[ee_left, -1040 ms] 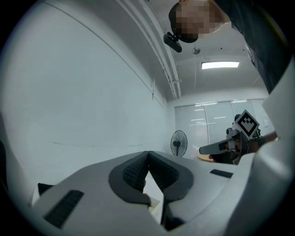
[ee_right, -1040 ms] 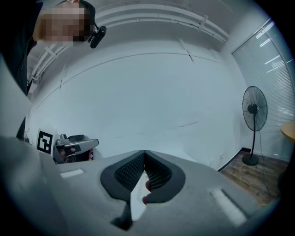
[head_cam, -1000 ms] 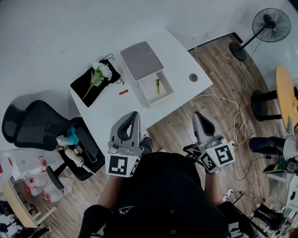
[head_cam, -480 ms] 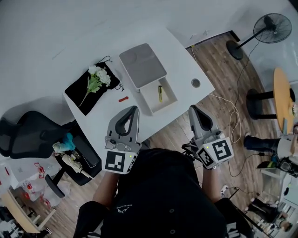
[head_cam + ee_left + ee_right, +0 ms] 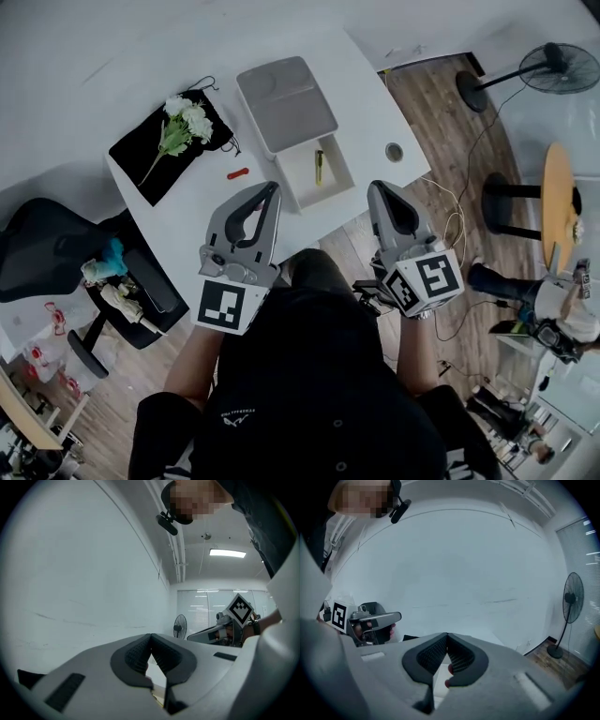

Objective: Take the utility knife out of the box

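Though closed, both claws (image 5: pixel 272 188) (image 5: pixel 376 187) at table (image 5: pixel 187 202) edge.

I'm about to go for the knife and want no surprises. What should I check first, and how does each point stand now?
1. Drawer of the box open: ok.
2. Knife lying in the drawer, in plain sight: ok.
3. Right gripper jaws apart for a grasp: not ok, shut.
4. Left gripper empty, off the box: ok.
5. Table between grippers and drawer free: ok.
6. Blade retracted: cannot tell.

Grippers (left (image 5: pixel 273 187), right (image 5: pixel 376 187)) nearer box (image 5: pixel 286 105)
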Motion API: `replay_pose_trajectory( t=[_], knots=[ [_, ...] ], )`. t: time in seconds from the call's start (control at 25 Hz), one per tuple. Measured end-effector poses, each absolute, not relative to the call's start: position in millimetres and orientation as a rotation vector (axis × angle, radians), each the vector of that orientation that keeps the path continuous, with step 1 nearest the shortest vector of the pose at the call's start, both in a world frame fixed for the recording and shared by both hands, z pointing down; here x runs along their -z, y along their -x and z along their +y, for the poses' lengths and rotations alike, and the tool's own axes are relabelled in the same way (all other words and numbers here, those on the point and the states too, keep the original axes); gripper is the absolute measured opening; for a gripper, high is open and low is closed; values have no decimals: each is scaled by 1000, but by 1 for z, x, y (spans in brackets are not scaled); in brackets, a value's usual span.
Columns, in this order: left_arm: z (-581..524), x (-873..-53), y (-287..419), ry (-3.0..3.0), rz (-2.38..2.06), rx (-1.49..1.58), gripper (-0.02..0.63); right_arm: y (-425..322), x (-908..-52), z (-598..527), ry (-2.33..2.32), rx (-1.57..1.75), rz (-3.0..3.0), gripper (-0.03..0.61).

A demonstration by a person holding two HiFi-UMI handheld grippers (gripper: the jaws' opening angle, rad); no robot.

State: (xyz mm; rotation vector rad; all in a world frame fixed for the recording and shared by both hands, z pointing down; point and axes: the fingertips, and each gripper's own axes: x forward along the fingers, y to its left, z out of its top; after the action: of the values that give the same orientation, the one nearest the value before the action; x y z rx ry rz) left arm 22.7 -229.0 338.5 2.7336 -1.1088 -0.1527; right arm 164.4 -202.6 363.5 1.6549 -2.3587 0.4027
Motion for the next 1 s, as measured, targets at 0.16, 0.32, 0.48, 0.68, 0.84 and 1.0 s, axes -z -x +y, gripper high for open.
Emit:
replay_pose_trajectory(
  t=[0.16, 0.32, 0.48, 0.68, 0.84, 1.0],
  knots=[
    [-232, -348, -24, -2720, -1104, 125, 5, -163, -386, -219, -1636, -477, -2325, 5],
    [-239, -355, -26, -2707, -1129, 109, 5, -162, -409, -237, -1611, -538, -2291, 5],
    [-246, -357, -25, -2671, -1184, 112, 5, -162, -435, -254, -1564, -605, -2269, 5],
    [-255, -364, -24, -2643, -1232, 76, 5, -165, -467, -278, -1538, -677, -2212, 5],
    [-262, -368, -24, -2615, -1267, 72, 5, -161, -488, -291, -1495, -703, -2190, 5],
    [-267, -368, -27, -2600, -1287, 71, 5, -163, -519, -301, -1454, -745, -2132, 5]
  ],
)
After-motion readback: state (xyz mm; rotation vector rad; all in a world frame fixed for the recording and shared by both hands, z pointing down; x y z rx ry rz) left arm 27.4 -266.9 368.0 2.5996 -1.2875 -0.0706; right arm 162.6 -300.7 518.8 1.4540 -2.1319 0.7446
